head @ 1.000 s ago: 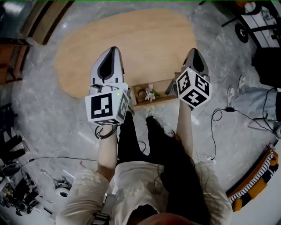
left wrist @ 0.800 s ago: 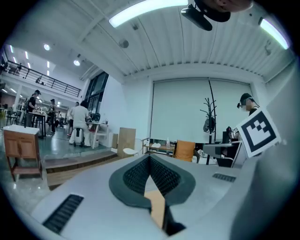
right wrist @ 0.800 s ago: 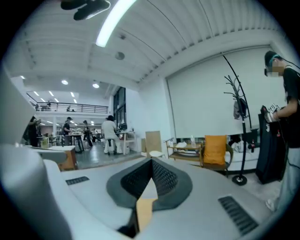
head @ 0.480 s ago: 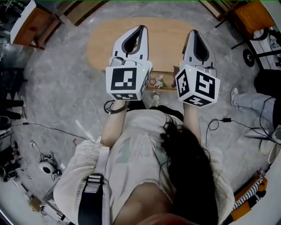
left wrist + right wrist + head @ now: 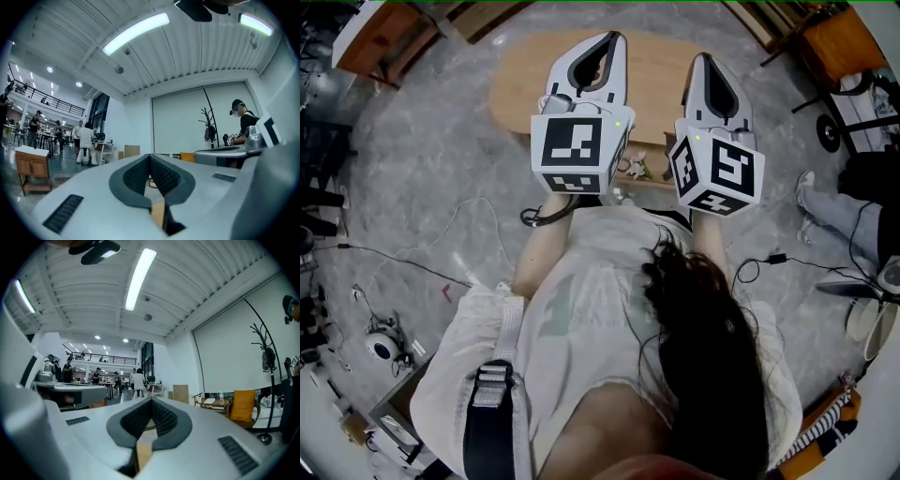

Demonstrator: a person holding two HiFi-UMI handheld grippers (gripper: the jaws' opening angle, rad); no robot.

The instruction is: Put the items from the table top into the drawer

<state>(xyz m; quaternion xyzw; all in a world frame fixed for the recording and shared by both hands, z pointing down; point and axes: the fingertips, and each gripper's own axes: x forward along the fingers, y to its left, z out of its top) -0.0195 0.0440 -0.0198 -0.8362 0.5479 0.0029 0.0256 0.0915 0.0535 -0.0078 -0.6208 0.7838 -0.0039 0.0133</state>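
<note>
Both grippers are held up level above the oval wooden table, whose visible top is bare. My left gripper is shut, its dark pads meeting at the tip with nothing between them. My right gripper is likewise shut and empty. Between the two marker cubes, a strip of the open wooden drawer shows under the table's near edge, with a small flower-like item inside. The cubes hide the rest of the drawer.
A wooden cabinet stands at upper left and an orange seat at upper right. Cables trail over the grey floor. Another person's legs are at the right. A coat rack and distant people stand in the hall ahead.
Both grippers have risen from down by the drawer and now point level over the table. The table and drawer look smaller and farther below than before.
</note>
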